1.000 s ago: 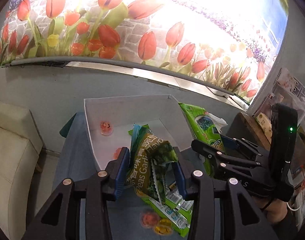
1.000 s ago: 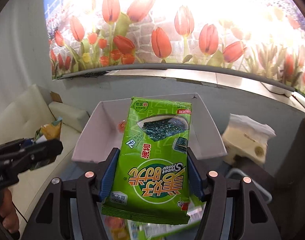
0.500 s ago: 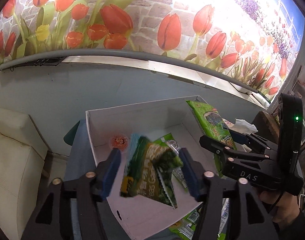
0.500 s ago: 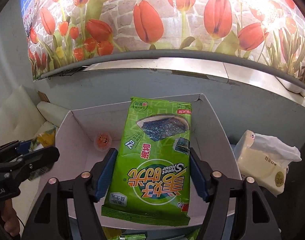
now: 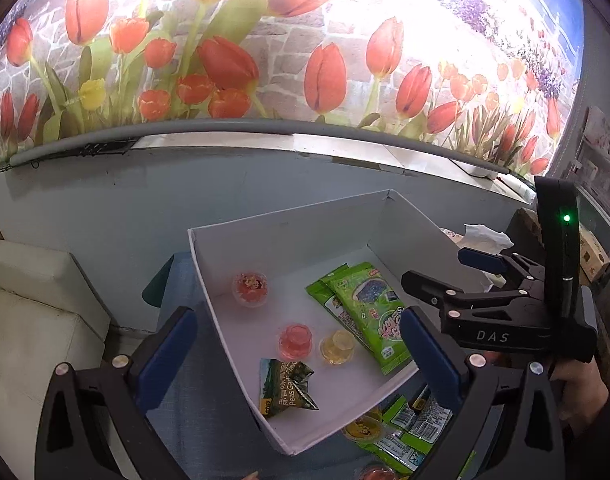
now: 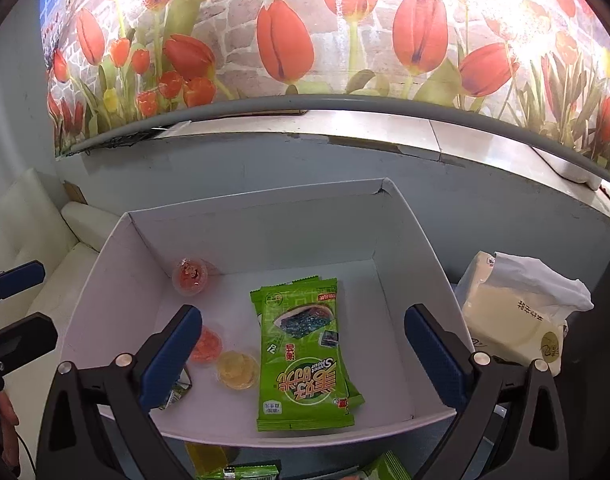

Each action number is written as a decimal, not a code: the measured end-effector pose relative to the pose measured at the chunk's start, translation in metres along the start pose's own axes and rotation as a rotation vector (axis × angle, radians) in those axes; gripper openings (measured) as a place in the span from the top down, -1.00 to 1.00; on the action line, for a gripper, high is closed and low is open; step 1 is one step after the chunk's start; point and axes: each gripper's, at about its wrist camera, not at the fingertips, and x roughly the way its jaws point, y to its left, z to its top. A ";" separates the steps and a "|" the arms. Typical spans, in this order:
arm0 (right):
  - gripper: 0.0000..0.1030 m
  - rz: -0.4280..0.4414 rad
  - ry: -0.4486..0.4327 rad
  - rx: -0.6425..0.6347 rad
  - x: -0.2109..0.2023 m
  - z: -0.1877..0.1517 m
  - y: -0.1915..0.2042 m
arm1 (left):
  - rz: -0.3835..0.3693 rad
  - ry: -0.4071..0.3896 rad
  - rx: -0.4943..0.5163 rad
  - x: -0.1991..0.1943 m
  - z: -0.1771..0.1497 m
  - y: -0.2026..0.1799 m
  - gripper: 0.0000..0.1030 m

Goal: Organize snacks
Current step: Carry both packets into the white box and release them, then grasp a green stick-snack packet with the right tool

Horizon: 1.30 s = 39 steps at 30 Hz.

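A white cardboard box (image 5: 289,236) (image 6: 261,228) stands on the table. In it lie a green seaweed packet (image 5: 365,312) (image 6: 303,360), a small peas packet (image 5: 287,386) (image 6: 177,394), two red jelly cups (image 5: 250,288) (image 5: 295,340) and a yellow jelly cup (image 5: 337,346) (image 6: 237,370). My left gripper (image 5: 297,356) is open and empty above the box's near left side. My right gripper (image 6: 305,356) is open and empty above the seaweed packet; it also shows in the left wrist view (image 5: 457,270).
More green packets (image 5: 417,428) and jelly cups (image 5: 363,428) lie on the table in front of the box. A tissue pack (image 6: 517,316) stands right of the box. A white sofa (image 5: 29,312) is at the left. A tulip mural wall is behind.
Both grippers opened. The peas packet dropped from the left gripper into the box, and the seaweed packet dropped from the right gripper into the box.
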 end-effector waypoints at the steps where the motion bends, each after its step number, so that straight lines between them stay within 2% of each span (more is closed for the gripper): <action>1: -1.00 -0.002 -0.004 -0.002 -0.003 -0.001 0.002 | -0.009 -0.002 0.000 -0.004 -0.001 -0.001 -1.00; 8: -1.00 -0.004 -0.037 -0.041 -0.045 -0.028 0.022 | -0.021 -0.032 0.029 -0.043 -0.021 -0.014 -1.00; 11: -1.00 0.024 -0.047 -0.042 -0.070 -0.058 0.026 | -0.018 -0.046 0.053 -0.066 -0.041 -0.025 -1.00; 14: -1.00 0.075 -0.020 -0.018 -0.085 -0.095 0.025 | -0.019 -0.074 0.082 -0.092 -0.067 -0.037 -1.00; 17: -1.00 0.033 0.014 0.014 -0.090 -0.130 0.020 | -0.041 -0.064 0.086 -0.113 -0.094 -0.049 -1.00; 20: -1.00 -0.017 0.065 0.098 -0.084 -0.158 0.004 | -0.078 -0.064 0.083 -0.133 -0.123 -0.058 -1.00; 23: -1.00 0.016 0.101 0.249 -0.078 -0.177 -0.017 | -0.096 -0.060 0.070 -0.147 -0.147 -0.062 -1.00; 26: -1.00 0.077 0.108 0.368 -0.069 -0.183 -0.030 | -0.115 -0.040 0.039 -0.155 -0.166 -0.061 -1.00; 29: -1.00 0.088 0.133 0.455 -0.053 -0.182 -0.040 | -0.104 -0.026 0.029 -0.158 -0.180 -0.058 -1.00; 34: -1.00 0.048 0.165 0.549 -0.030 -0.178 -0.048 | -0.070 -0.025 0.040 -0.163 -0.192 -0.052 -1.00; 36: -1.00 0.090 0.170 0.625 -0.024 -0.180 -0.052 | -0.052 -0.021 0.056 -0.162 -0.195 -0.049 -1.00; 38: -0.92 0.111 0.140 0.665 -0.023 -0.180 -0.056 | -0.037 -0.014 0.061 -0.161 -0.196 -0.046 -1.00; 39: -0.65 0.095 0.135 0.662 -0.023 -0.178 -0.056 | -0.038 -0.010 0.056 -0.160 -0.196 -0.044 -1.00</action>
